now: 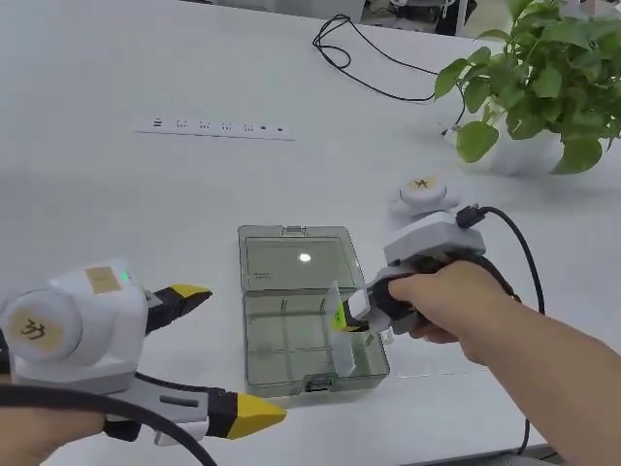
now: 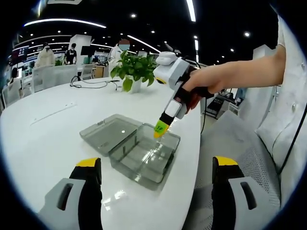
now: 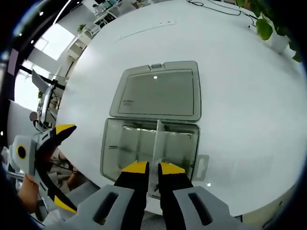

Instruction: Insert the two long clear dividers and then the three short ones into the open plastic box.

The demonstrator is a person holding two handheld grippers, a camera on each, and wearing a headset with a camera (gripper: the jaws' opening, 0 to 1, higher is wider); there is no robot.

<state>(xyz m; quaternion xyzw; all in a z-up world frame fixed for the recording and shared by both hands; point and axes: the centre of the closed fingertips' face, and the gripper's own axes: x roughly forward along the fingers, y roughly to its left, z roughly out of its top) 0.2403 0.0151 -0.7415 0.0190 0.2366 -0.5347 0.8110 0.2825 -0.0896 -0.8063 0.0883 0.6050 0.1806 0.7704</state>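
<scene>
Presently the clear divider [image 3: 157, 143] stands on edge in the right part of the open plastic box [image 3: 108, 143], pinched at its near end by the nearly closed fingers of the right gripper [image 3: 153, 167]. It looks thin, light, stiff and slippery, so a grip on the top edge seems best. Faint lines [image 1: 283, 335] inside may be dividers already seated; I cannot tell. The left gripper [image 1: 228, 354] hovers beside the box over the tabletop [image 1: 116, 194], fingers wide.

Long ceiling lamps [image 2: 192, 12] gave bright light. The white surface [image 1: 116, 214] shone, with a glare spot on the box lid [image 1: 305, 258] (gripper views curved at the edges).
</scene>
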